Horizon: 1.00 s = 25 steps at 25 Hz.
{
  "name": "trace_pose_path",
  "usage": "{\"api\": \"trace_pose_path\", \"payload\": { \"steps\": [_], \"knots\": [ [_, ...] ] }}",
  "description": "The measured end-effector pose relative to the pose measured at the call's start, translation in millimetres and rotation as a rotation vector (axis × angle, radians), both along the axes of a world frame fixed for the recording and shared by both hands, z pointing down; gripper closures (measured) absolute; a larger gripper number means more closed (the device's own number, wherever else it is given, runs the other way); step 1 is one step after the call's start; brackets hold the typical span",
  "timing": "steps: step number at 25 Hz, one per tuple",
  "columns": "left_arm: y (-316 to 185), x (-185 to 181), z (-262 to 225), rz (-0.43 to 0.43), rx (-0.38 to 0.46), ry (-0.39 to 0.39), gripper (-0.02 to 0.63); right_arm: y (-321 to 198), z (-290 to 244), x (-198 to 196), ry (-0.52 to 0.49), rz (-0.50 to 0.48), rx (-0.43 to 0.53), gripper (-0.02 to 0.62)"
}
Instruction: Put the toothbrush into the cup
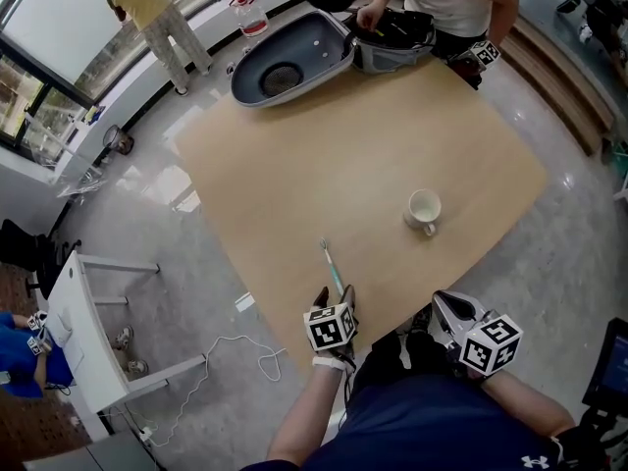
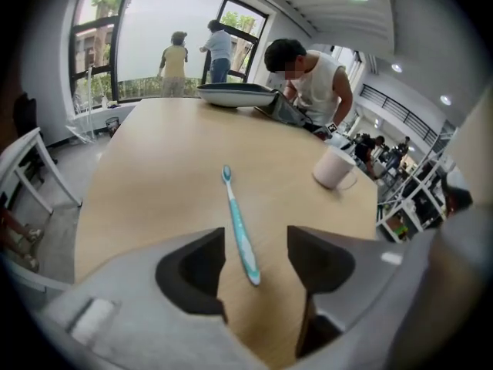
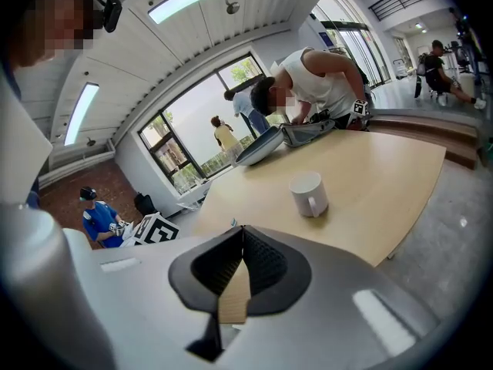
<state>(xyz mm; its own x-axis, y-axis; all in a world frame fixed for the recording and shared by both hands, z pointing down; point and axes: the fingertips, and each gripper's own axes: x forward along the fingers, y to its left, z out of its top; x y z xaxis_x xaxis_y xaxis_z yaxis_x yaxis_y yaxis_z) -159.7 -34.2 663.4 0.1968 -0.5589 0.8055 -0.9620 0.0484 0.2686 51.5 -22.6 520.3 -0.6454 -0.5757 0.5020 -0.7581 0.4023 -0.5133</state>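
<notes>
Two grippers hang at the near edge of the table [image 1: 373, 145], and only one is at work. The left gripper [image 2: 256, 257] has its jaws spread wide, one on each side of the handle end of the toothbrush [image 2: 240, 230], with neither pad touching it. The right gripper [image 3: 240, 237] is closed on nothing and sits off to the right.

The toothbrush lies flat on the tabletop close to the near edge, handle end nearest and bristle head pointing far. The cup [image 1: 424, 209] stands upright, mouth up, well apart to the right and somewhat farther in, its handle turned to the near side.

The brush looks light, thin and stiff, of smooth plastic that may skid or roll under a one-sided touch. It lies so low that the pads would have to come right down to the wood. The thicker teal handle is the place to grip — a little up from the tip, so the brush does not pivot between the pads.

Bare table lies between brush and cup. An open grey case [image 1: 289, 52] and a person bent over a bag sit at the far end, well clear. The near edge is the risk — a nudge that way could push the brush off.
</notes>
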Motion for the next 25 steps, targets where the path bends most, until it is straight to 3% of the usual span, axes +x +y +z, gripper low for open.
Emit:
{"api": "trace_pose_path", "payload": {
  "steps": [4,17,21,25],
  "knots": [
    [-12,-3,14,-0.008,-0.032,-0.059,0.350,-11,6,1,-0.014,-0.005,-0.018,0.583],
    [-22,-4,36,-0.041,-0.094,-0.104,0.353,-36,21,14,-0.031,-0.020,-0.068,0.583],
    [-17,-14,40,-0.041,-0.105,-0.164,0.423,-37,20,16,-0.032,-0.018,-0.066,0.583],
    [-14,-20,41,-0.048,-0.104,-0.177,0.462,-37,21,17,-0.035,-0.018,-0.073,0.583]
  ]
}}
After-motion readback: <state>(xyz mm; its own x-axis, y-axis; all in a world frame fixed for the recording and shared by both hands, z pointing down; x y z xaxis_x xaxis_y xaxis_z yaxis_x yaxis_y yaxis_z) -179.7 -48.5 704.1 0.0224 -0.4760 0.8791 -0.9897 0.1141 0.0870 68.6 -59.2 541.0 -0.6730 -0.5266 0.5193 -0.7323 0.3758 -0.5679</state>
